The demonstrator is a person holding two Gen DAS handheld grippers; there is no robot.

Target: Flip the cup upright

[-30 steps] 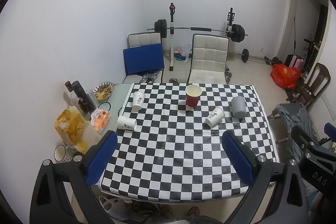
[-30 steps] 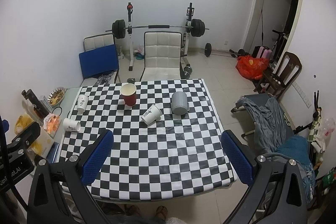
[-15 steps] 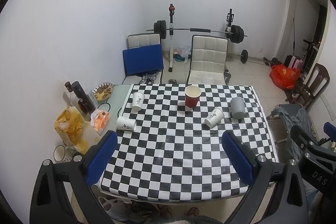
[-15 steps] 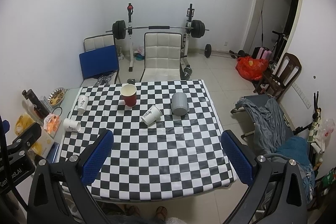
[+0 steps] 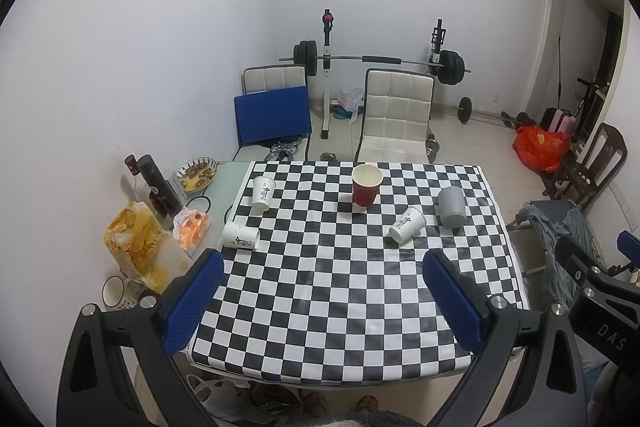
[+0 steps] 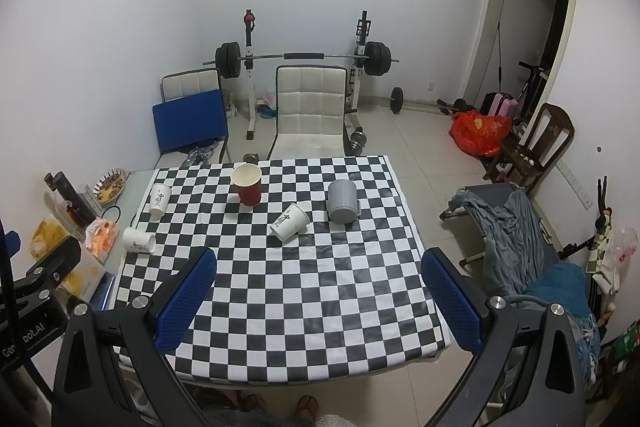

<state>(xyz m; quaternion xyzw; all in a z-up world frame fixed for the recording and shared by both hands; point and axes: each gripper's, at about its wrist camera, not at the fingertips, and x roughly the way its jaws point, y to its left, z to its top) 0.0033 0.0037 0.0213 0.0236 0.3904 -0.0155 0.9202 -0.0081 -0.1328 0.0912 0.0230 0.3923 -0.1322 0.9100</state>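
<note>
At the far left, beside the white wall, a narrow glass side surface (image 5: 218,195) carries a yellow snack bag (image 5: 134,245), a dark bottle (image 5: 158,183), an orange packet (image 5: 192,227) and a small plate of food (image 5: 198,173). Next to it stands the table with a black and white checkered cloth (image 5: 340,287).

On the cloth, near its left edge, one white paper cup (image 5: 240,235) lies on its side, and another white printed cup (image 5: 263,193) stands just behind it with the wide end up. In the middle, toward the far edge, a red paper cup (image 5: 366,185) stands upright with its mouth open to the top. To the right of it a third white cup (image 6: 290,221) lies tipped on its side, and just beside it a grey mug (image 6: 343,201) stands upside down.

The left gripper (image 5: 320,301) hangs above the near part of the table, its blue fingers wide apart with nothing between them. The right gripper (image 6: 318,299) is the same, wide and without load.

Behind the table are a blue chair (image 5: 274,121), a white padded chair (image 6: 310,111) and a barbell rack (image 6: 304,57). On the right a red bag (image 6: 480,131) lies on the tiled floor, near a wooden chair (image 6: 536,143) and a doorway (image 6: 532,35).
</note>
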